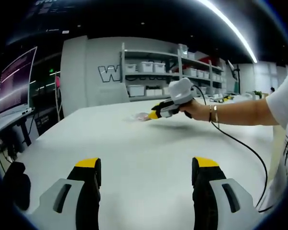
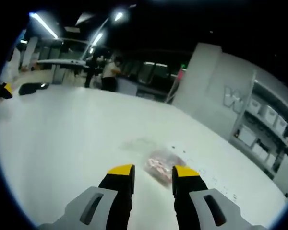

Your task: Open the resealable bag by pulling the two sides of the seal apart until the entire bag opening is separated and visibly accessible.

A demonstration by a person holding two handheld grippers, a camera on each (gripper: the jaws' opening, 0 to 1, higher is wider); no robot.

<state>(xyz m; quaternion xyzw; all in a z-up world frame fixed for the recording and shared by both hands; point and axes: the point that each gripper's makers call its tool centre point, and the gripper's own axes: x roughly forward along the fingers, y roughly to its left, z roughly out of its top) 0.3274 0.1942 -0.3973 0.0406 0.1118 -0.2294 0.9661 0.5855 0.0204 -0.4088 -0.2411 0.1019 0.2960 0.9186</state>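
Yellow-tipped fingers of the right gripper stand parted, a narrow-to-medium gap, holding nothing. The bag lies flat on the white counter directly ahead of them, its near edge showing in the gap and tucked partly behind the right-hand fingertip. Looks like it is at or just short of the tips; contact I can't confirm. It's clear plastic with pinkish contents; where the seal runs is too blurred to tell, so long axis is a guess — it seems to stretch away and slightly rightward in the right gripper view.

In the left gripper view the right gripper sits at the bag, which lies just past its tips, a hand around its handle, a cable trailing off it.

Left gripper fingers are spread wide, empty, over bare counter, and well apart from the bag — it lies far ahead of them and about centred.

Judgement: right is the near arm and set up for the first pinch on one side of the seal; left has to cross the counter before any pull-apart. Seal not yet opened as far as I can see.

Shelving with bins behind, irrelevant.
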